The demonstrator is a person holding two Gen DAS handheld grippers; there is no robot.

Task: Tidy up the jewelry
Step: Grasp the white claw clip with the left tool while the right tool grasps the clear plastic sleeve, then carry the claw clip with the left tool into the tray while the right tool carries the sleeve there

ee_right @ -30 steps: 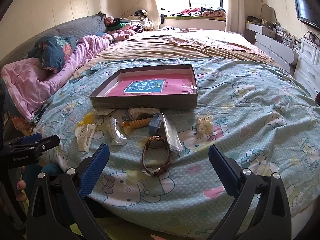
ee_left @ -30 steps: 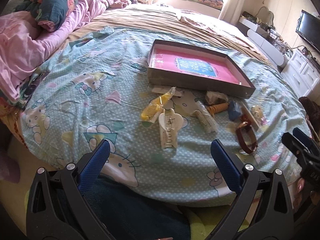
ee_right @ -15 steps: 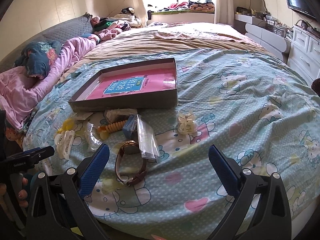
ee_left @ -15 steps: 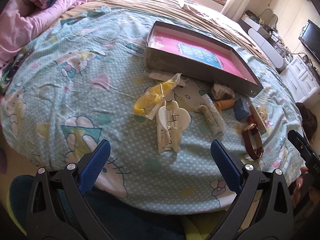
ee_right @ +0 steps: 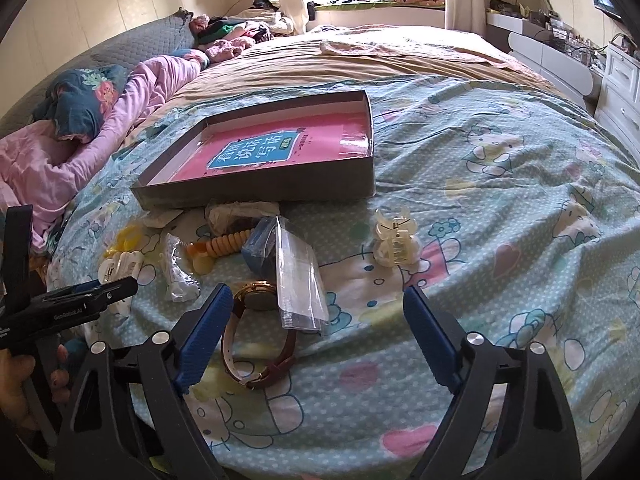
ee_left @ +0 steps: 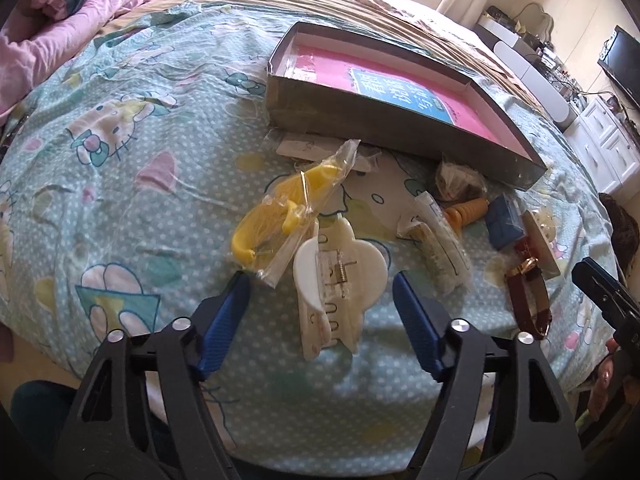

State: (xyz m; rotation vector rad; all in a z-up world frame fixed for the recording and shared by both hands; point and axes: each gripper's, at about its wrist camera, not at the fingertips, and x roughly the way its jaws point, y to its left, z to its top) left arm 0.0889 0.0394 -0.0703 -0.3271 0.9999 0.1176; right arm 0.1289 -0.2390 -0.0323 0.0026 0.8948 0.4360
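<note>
Jewelry and hair pieces lie scattered on the cartoon-print bedspread in front of a shallow grey box [ee_left: 380, 124] [ee_right: 260, 190] with a pink sheet inside. My left gripper [ee_left: 318, 286] hovers low over a white claw clip [ee_left: 340, 280]. Its jaws are closing around the clip, with small gaps still showing at both pads. My right gripper [ee_right: 316, 296] is also closing. A brown-strap watch [ee_right: 256, 304] and a clear plastic bag [ee_right: 300, 280] lie between its fingers, untouched.
A bagged yellow clip [ee_left: 280, 216], an orange spiral hair tie [ee_right: 228, 242], a small blue box [ee_right: 258, 248] and a translucent claw clip [ee_right: 396, 240] lie nearby. Pink bedding [ee_right: 60, 160] is piled at the left. White drawers [ee_right: 620, 80] stand at the right.
Both grippers have come down and forward toward the items. The left jaws have narrowed a lot around the white clip; the right jaws have narrowed slightly.
</note>
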